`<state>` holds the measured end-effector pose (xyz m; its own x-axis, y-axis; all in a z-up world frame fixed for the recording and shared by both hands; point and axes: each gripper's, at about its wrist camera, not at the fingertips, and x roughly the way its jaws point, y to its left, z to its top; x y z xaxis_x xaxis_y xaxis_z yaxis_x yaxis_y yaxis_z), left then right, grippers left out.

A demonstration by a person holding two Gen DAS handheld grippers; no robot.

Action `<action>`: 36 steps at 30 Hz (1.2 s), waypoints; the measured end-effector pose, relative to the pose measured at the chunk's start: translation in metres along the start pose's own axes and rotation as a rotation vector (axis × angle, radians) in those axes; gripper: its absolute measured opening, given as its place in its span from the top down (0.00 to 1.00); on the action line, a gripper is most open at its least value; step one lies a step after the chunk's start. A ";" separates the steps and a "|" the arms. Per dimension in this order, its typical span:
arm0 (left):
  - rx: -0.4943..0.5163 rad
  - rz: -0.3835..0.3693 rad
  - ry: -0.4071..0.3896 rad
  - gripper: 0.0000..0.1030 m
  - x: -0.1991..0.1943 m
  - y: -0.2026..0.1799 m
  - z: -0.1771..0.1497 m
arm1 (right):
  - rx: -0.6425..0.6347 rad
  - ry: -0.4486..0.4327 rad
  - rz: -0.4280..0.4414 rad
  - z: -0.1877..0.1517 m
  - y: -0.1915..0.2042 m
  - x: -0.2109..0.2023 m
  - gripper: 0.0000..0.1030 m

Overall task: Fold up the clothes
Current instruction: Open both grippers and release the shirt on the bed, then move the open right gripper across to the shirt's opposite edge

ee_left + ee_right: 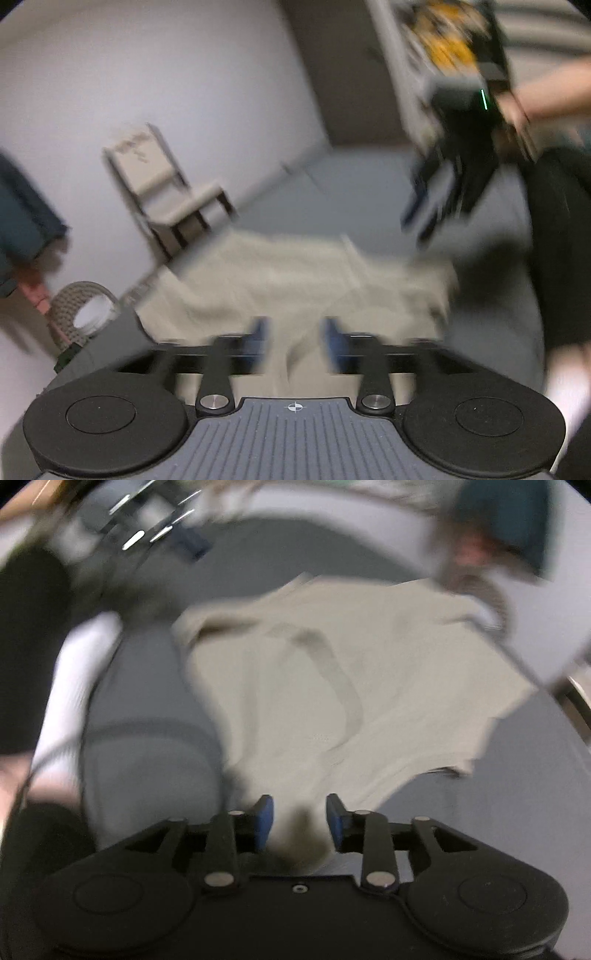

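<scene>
Both views are motion-blurred. The left claw (295, 341) and the right claw (300, 819) each stand released, blue pads apart, with the edge of the beige shirt (332, 672) between them — whether touching cannot be told. The shirt lies spread on the grey floor (517, 794); beyond it, by the wall, stands a folding chair (166, 184).

The beige shirt (332, 672) covers the middle of the grey surface (517, 775), with bare surface open along its right edge and beside its left edge. A white-socked leg (74, 686) crowds the left side. Past the far edge stand a chair (170, 192) and a woven basket (74, 306).
</scene>
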<state>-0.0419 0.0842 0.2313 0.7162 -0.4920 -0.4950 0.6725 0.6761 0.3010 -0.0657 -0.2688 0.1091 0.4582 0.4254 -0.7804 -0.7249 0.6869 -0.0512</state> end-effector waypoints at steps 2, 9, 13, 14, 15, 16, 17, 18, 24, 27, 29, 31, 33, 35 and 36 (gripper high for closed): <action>-0.096 0.052 -0.077 0.15 0.013 -0.001 0.015 | 0.239 -0.094 -0.048 -0.002 -0.035 0.000 0.66; -0.446 0.001 -0.130 0.15 0.087 -0.010 0.021 | 0.778 -0.173 -0.166 -0.025 -0.122 0.046 0.85; -0.556 -0.031 -0.024 0.15 0.128 -0.010 -0.004 | 0.543 -0.138 -0.239 -0.017 -0.098 0.063 0.85; -0.584 -0.039 0.003 0.15 0.139 -0.009 -0.010 | 0.510 -0.133 -0.251 -0.017 -0.094 0.068 0.85; -0.619 -0.058 0.020 0.15 0.149 -0.007 -0.017 | 0.477 -0.127 -0.263 -0.016 -0.090 0.073 0.85; -0.645 -0.072 0.025 0.15 0.157 -0.005 -0.023 | 0.460 -0.124 -0.256 -0.015 -0.090 0.076 0.85; -0.665 -0.077 0.029 0.15 0.163 -0.003 -0.028 | 0.446 -0.115 -0.251 -0.014 -0.090 0.081 0.84; -0.685 -0.081 0.033 0.15 0.168 -0.001 -0.033 | 0.435 -0.108 -0.264 -0.014 -0.091 0.086 0.84; -0.722 -0.082 0.057 0.15 0.188 -0.003 -0.048 | 0.455 -0.157 -0.249 -0.017 -0.101 0.092 0.74; -0.733 -0.084 0.071 0.15 0.186 -0.003 -0.051 | 0.511 -0.207 -0.217 -0.022 -0.109 0.094 0.73; -0.733 -0.082 0.081 0.15 0.183 -0.003 -0.052 | 0.538 -0.233 -0.183 -0.023 -0.113 0.095 0.81; -0.733 -0.074 0.092 0.15 0.181 -0.004 -0.052 | 0.561 -0.240 -0.163 -0.022 -0.116 0.094 0.94; -0.739 -0.063 0.101 0.15 0.181 -0.004 -0.053 | 0.592 -0.219 -0.195 -0.021 -0.117 0.088 0.94; -0.743 -0.056 0.107 0.15 0.181 -0.004 -0.054 | 0.591 -0.192 -0.246 -0.019 -0.113 0.083 0.94; -0.745 -0.054 0.110 0.15 0.180 -0.004 -0.054 | 0.573 -0.175 -0.273 -0.018 -0.110 0.083 0.94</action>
<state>0.0746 0.0223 0.0971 0.6368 -0.5040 -0.5835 0.3745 0.8637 -0.3373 0.0424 -0.3194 0.0393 0.6989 0.2483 -0.6707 -0.2047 0.9680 0.1450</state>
